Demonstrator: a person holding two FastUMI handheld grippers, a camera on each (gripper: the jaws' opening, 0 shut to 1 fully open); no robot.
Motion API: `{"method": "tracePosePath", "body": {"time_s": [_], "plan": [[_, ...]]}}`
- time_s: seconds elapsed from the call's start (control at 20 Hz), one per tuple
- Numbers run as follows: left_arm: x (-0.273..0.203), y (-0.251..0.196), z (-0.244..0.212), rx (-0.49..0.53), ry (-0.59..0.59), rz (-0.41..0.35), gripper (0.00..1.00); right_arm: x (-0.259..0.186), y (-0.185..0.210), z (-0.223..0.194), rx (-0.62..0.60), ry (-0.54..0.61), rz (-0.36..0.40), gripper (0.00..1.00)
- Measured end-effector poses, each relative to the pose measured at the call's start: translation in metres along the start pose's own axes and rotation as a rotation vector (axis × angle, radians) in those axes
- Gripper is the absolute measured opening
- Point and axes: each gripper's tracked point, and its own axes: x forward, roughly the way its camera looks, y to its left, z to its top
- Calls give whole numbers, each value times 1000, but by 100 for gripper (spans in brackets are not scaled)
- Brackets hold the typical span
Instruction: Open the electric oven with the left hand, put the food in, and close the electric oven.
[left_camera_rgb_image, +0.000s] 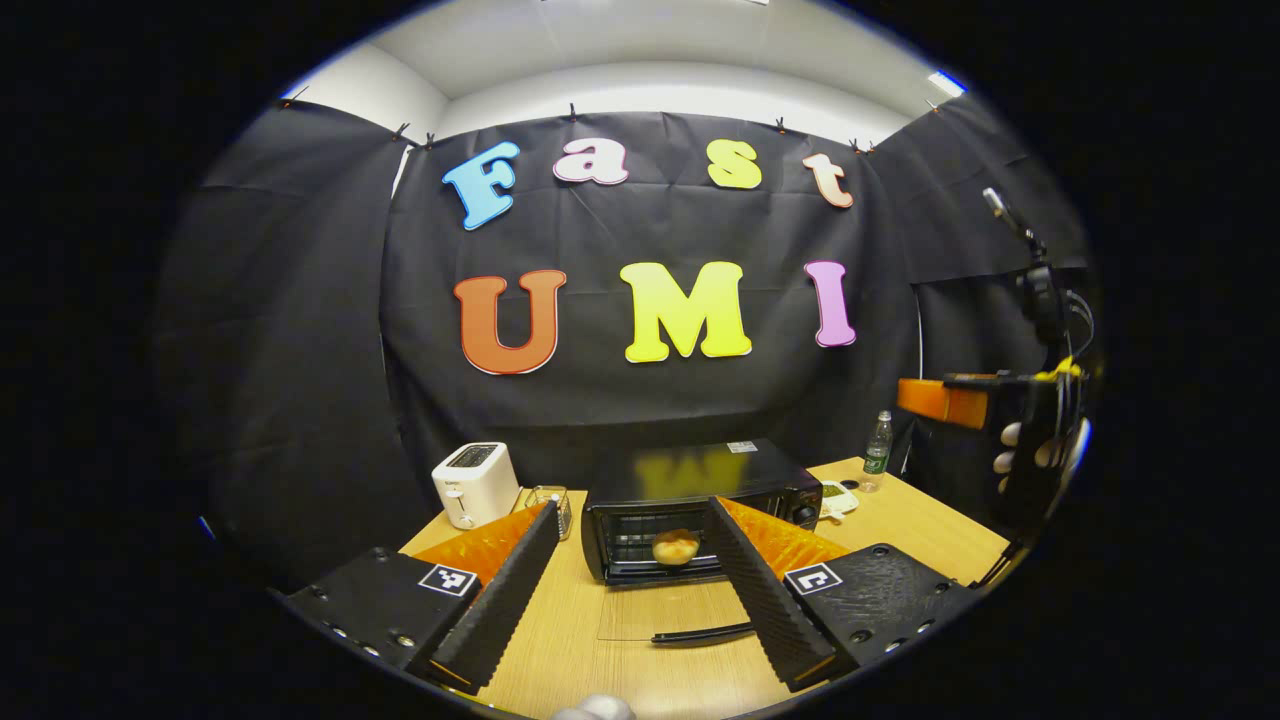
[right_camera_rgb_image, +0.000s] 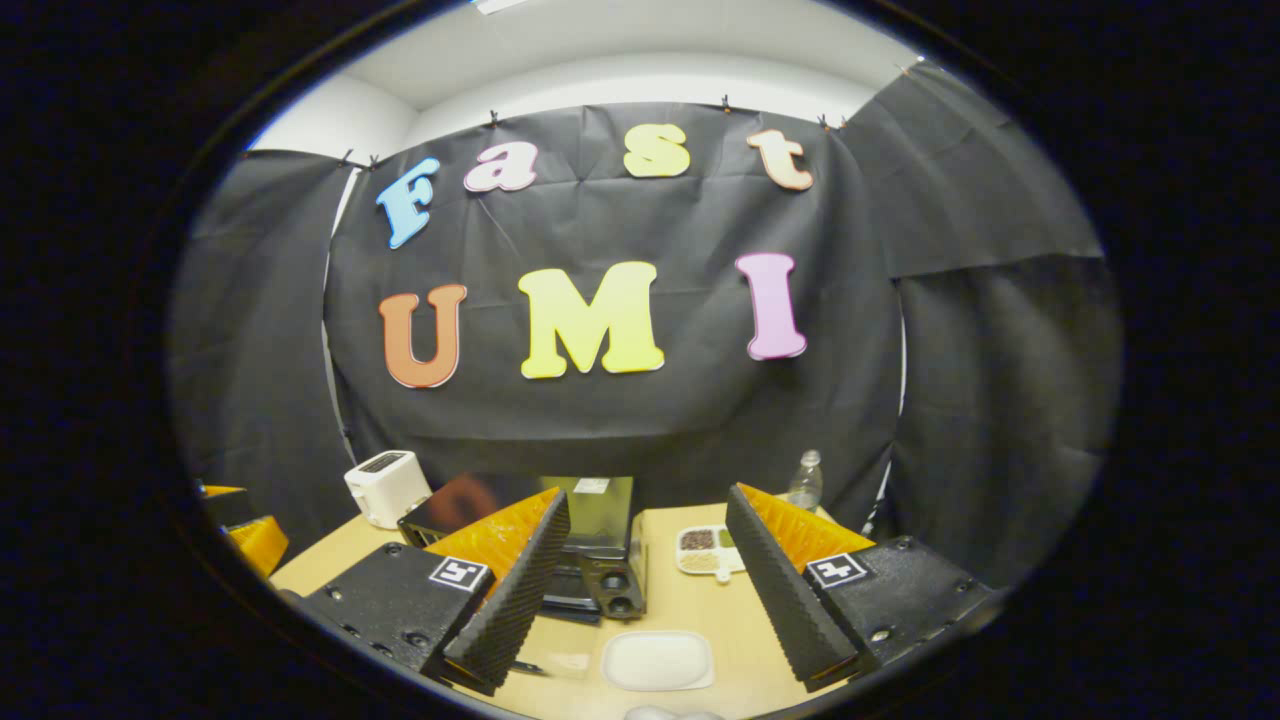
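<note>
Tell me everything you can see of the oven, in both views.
The oven is a small black box with a glossy top, standing on the wooden table. Its glass door lies folded down flat, with a dark handle at its front edge. A round bun sits inside. Two knobs are on the control panel. Neither gripper touches it.

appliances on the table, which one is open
The black oven, its glass door folded down flat with a bun inside; the white toaster beside it has no door.
</note>
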Motion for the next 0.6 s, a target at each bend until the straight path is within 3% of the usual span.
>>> {"method": "tracePosePath", "body": {"time_s": [0.25, 0.4, 0.6], "plan": [[3, -24, -23, -8, 16, -29, 96, -47, -27, 27, -47, -35, -54, 100], [9, -33, -46, -11, 40, -27, 96, -58, -36, 29, -57, -36, -58, 97], [18, -46, -142, -10, 230, -26, 96, -63, -49, 32, -69, -18, -55, 97]]}}
